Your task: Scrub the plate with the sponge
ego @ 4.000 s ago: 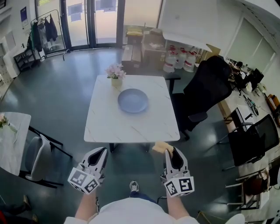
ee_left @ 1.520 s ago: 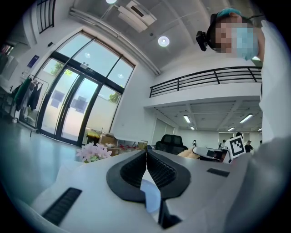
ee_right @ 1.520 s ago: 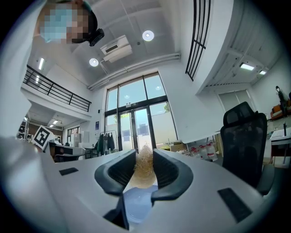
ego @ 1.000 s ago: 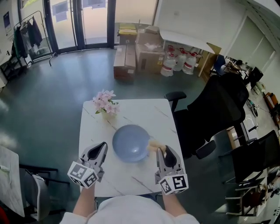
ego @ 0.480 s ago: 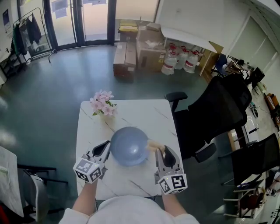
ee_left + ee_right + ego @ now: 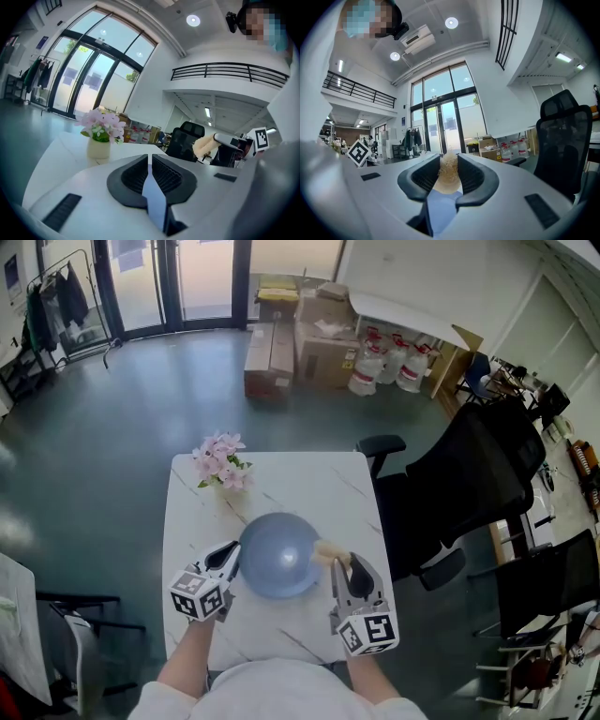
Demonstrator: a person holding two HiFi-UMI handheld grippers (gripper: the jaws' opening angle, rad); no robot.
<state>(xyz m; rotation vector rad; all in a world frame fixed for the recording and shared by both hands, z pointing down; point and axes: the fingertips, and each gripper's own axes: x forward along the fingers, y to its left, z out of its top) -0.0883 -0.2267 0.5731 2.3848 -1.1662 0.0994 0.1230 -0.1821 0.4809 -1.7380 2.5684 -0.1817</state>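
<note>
A blue plate (image 6: 277, 568) lies on the white marble table (image 6: 309, 488), close to me. My left gripper (image 6: 232, 552) sits at the plate's left rim, jaws shut (image 6: 149, 161) with nothing clamped; a blue sliver of plate (image 6: 155, 204) shows below them. At the plate's right rim my right gripper (image 6: 339, 564) is shut on a tan sponge (image 6: 327, 550). The sponge (image 6: 449, 174) bulges between the ribbed pads in the right gripper view, just over the plate's edge. In the left gripper view the sponge (image 6: 204, 146) shows across the plate.
A vase of pink flowers (image 6: 223, 465) stands on the table beyond the plate, also in the left gripper view (image 6: 99, 136). A black office chair (image 6: 469, 465) is right of the table. Cardboard boxes (image 6: 309, 329) and water jugs (image 6: 384, 367) stand farther back.
The table came close as I walked up. In the last second my left gripper swung right to the plate's left rim. The right gripper kept the sponge by the right rim.
</note>
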